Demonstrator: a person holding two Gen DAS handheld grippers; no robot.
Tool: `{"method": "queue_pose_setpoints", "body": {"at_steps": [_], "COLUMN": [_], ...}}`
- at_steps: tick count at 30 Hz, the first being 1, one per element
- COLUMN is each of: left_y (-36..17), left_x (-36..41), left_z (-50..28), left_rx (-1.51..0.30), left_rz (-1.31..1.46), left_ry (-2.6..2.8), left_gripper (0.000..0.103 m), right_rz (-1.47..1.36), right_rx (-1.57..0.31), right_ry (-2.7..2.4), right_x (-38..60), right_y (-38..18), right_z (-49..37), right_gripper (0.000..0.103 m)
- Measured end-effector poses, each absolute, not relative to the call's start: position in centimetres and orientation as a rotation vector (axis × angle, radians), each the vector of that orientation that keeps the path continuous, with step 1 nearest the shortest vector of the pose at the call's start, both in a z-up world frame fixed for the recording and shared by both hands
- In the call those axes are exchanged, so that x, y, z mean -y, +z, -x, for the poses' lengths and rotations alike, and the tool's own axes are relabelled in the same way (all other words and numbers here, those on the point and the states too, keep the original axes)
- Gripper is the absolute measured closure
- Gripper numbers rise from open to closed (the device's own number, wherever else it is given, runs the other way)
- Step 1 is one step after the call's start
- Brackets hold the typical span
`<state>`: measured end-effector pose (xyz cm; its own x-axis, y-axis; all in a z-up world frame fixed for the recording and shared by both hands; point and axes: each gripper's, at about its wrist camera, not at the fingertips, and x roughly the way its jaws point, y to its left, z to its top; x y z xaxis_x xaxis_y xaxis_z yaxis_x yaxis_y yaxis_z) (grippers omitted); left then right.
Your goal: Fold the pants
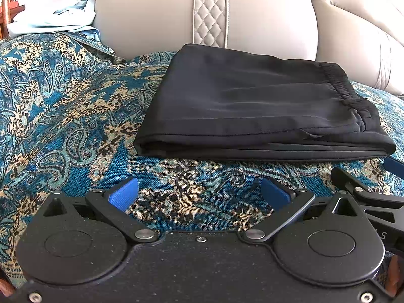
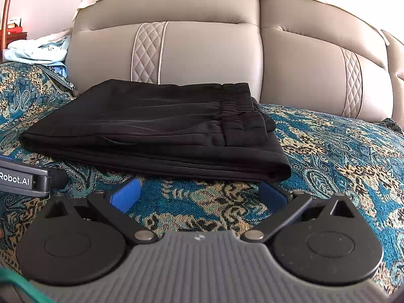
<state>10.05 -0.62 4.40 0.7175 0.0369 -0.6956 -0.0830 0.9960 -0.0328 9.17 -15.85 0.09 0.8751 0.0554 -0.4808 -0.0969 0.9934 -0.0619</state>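
Note:
Black pants lie folded into a flat rectangle on the patterned teal cover, elastic waistband on the right side; the right wrist view shows the pants too. My left gripper stands open just in front of the pants' near edge, blue pads apart, nothing between them. My right gripper is also open, its right pad close under the pants' near right corner, empty. Part of the right gripper shows at the right of the left wrist view, and the left gripper's body shows at the left of the right wrist view.
A teal and gold paisley cover drapes the sofa seat. Beige leather back cushions rise right behind the pants. Light blue and white clothes are piled at the far left. A curved wooden pole stands at the left edge.

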Motion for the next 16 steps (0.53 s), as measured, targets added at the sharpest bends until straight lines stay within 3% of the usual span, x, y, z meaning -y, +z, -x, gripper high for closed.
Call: {"method": "queue_pose_setpoints", "body": {"at_steps": [16], "left_y": [4.32], "left_x": [0.73], "left_z": [-9.83], "left_rx": [-0.758], "left_rz": [0.057], "left_ry": [0.058], "left_gripper": [0.0], "right_rz": [0.085], "right_rx": [-0.499], "right_ry": [0.08], "right_x": [15.84], "right_y": [0.08], "right_z": [-9.19], "right_gripper": [0.0]}}
